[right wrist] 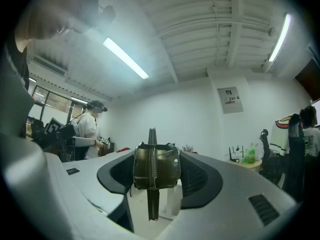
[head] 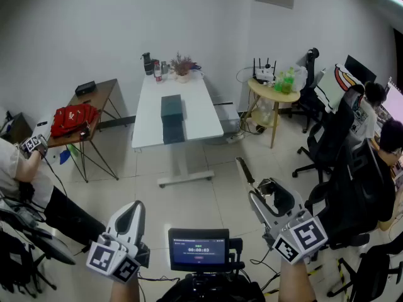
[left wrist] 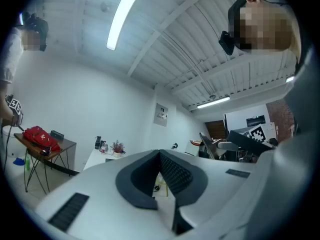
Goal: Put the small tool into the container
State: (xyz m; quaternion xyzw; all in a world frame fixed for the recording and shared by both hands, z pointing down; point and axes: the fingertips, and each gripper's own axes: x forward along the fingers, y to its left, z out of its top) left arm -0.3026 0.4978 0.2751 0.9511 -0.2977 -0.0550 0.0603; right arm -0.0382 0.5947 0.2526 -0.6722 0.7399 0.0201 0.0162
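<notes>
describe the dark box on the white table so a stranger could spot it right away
Find the long white table in the middle of the room. The dark box sits alone mid-table, apart from the bottles and small plant at its far end: the only dark green, blocky thing there.

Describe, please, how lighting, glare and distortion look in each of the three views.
Head view: even light, fisheye bowing the walls, white table sharp. Left gripper view: ceiling light strip glares, dark corners. Right gripper view: hazy bloom round the ceiling tube, small tool fairly crisp.
</notes>
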